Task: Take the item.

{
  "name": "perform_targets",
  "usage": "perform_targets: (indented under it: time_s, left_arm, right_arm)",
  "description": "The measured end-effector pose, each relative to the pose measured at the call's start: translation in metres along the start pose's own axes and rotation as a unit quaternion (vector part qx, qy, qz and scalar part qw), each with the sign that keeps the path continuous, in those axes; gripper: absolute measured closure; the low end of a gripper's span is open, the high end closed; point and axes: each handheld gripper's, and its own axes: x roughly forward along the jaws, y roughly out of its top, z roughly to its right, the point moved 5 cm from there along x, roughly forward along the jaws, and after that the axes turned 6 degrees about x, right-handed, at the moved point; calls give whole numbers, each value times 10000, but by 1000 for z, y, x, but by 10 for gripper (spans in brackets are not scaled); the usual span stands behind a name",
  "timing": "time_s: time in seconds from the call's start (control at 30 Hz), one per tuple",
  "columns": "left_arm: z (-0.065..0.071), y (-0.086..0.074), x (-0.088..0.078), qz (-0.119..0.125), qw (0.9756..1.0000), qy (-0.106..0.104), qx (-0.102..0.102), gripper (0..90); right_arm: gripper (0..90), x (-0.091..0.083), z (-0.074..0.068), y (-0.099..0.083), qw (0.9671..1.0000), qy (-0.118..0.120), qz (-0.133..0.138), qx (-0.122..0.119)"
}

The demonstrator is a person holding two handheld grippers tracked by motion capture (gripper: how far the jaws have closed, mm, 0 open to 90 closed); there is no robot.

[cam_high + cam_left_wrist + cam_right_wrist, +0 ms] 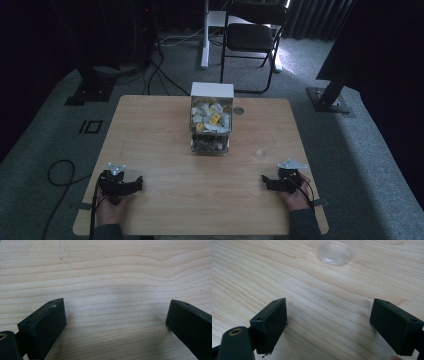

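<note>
— What is seen on the wooden table (150, 130) from the high view?

— A left gripper (120, 184) and a right gripper (283, 182) are held low over the near edge, one at each near corner, well apart from each other. Each is gripped by a hand entering from the bottom of the picture. A clear dispenser box (211, 125) with a white top is placed at the middle of the far half of the table; it is packed with small white and yellow packets (210, 118). A clear plastic cup (263, 146) is stood to the right of the box, between it and the right gripper, near neither.

— How are the jaws set?

— In the left gripper view, the two black jaws are spread wide, and bare wood grain is seen between them; nothing is held. In the right gripper view the jaws are likewise parted to their full spread, with nothing between the pads. The cup (336, 251) is seen ahead of them at the top of that view, upright on the wood and untouched.

— And beyond the table?

— A black folding chair (252, 35) is seen on the grey carpet behind the box, and a black cable (60, 175) is looped on the floor at the left.
</note>
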Motion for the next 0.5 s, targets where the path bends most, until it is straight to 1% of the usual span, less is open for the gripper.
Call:
perform_targets:
  time_s: [0.33, 0.37, 0.5]
  left_arm:
    - [0, 0, 0, -1, 10000, -4, 4, 35]
    - [0, 0, 0, 3, 10000, -5, 4, 35]
    - [0, 0, 0, 0, 10000, -6, 8, 35]
  right_arm:
    - [136, 0, 0, 0, 10000, -9, -5, 4]
    - [123, 0, 0, 0, 10000, 13, -18, -15]
    - [125, 0, -1, 0, 10000, 63, -24, -74]
